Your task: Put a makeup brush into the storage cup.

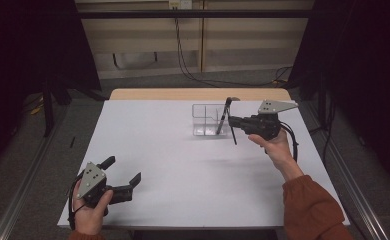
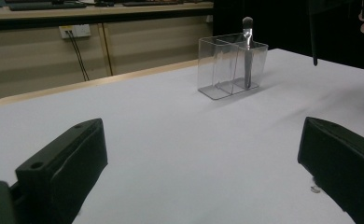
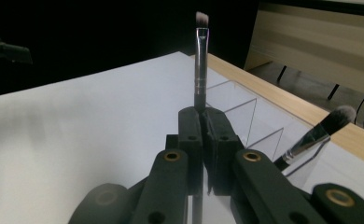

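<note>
Left side: the left hand (image 1: 89,212) rests at the near left corner of the white table (image 1: 173,165), wrist low, palm wrapped round the tool body. The left gripper (image 1: 124,171) points forward and toward the table's middle, its jaws spread wide with nothing between them; the left gripper view confirms bare tabletop in the gap.

Centre: a clear plastic holder (image 1: 208,120) with dividers stands toward the far right part of the table. One makeup brush (image 2: 248,51) stands in it, bristles up, leaning against the wall of a compartment.

Right side: the right hand (image 1: 275,147) is raised above the table just right of the holder, forearm in a rust-coloured sleeve (image 1: 310,210) angling in from the near right edge. The right gripper (image 1: 231,121) points left toward the holder, its jaws clenched on the handle of a second brush (image 3: 201,60). In the right gripper view this brush stands upright from the jaws, bristles on top; in the high view its lower end hangs just beside the holder's right wall, clear of the table.
</note>
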A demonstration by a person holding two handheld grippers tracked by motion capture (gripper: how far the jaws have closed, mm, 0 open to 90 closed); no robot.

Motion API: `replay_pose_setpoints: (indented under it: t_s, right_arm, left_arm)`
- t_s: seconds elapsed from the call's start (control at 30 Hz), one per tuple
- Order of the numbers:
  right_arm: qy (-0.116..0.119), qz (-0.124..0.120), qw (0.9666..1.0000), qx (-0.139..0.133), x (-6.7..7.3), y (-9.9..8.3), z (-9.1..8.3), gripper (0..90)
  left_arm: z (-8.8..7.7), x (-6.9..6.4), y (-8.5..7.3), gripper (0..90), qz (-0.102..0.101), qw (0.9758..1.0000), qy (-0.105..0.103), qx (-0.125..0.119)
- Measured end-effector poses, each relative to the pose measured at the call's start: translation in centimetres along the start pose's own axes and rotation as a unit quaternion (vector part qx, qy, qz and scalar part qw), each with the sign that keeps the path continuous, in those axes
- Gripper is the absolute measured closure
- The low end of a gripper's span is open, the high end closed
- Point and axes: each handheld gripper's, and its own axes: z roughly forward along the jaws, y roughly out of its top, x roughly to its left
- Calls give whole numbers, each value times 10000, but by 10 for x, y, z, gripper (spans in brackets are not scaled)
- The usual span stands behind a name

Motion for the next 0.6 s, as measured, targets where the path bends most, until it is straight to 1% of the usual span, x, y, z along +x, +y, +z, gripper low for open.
replay_pose_setpoints:
  t_s: [0.1, 0.33, 0.43, 0.6]
  right_arm:
    - [-30, -15, 10000, -69, 0, 5, 0, 864]
    - [-197, -2, 9993, -307, -3, 18, -4, 864]
    - [-317, -3, 9990, -318, -5, 22, -4, 863]
    - [-385, 26, 9985, -394, -10, 29, -2, 864]
  left_arm:
    - [0, 0, 0, 13, 3, 10000, -1, 1]
    - [0, 0, 0, 13, 16, 10000, -10, 10]
    - [1, 0, 0, 13, 18, 10000, -16, 25]
    - [1, 0, 0, 13, 13, 10000, -20, 19]
